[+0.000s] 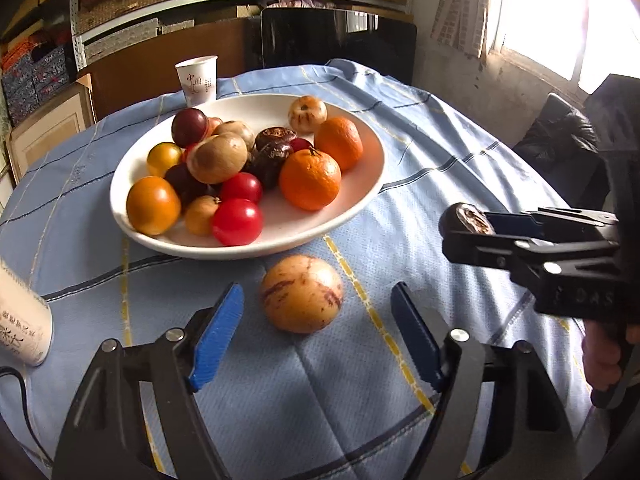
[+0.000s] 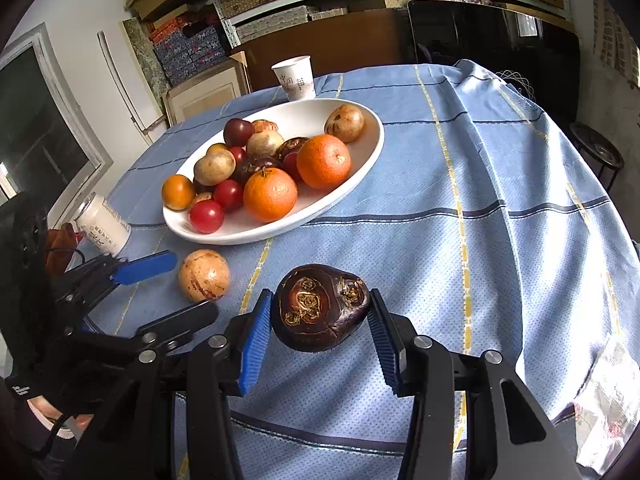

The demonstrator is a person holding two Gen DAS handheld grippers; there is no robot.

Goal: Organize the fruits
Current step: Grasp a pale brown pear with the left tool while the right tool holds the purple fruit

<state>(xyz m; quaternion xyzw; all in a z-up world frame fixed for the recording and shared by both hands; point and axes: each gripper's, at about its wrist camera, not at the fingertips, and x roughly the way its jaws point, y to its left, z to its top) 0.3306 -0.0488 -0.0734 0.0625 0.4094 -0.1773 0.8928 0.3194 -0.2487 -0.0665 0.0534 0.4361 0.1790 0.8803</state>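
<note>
A white bowl (image 1: pixel 360 196) (image 2: pixel 360 184) on the blue checked cloth holds several fruits: oranges, red and yellow tomatoes, brown and dark purple ones. A tan streaked fruit (image 1: pixel 302 294) (image 2: pixel 204 275) lies on the cloth in front of the bowl. My left gripper (image 1: pixel 316 320) (image 2: pixel 168 280) is open, its blue pads on either side of this fruit without touching it. My right gripper (image 2: pixel 320 312) (image 1: pixel 460 224) is shut on a dark brown water chestnut (image 2: pixel 320 306) (image 1: pixel 472 218), held just above the cloth to the right of the tan fruit.
A paper cup (image 1: pixel 197 80) (image 2: pixel 294 78) stands behind the bowl. A white can (image 2: pixel 102 224) (image 1: pixel 24 328) lies at the left by a black cable. A crumpled plastic bag (image 2: pixel 608 400) lies at the right table edge. Shelves and a dark chair stand behind.
</note>
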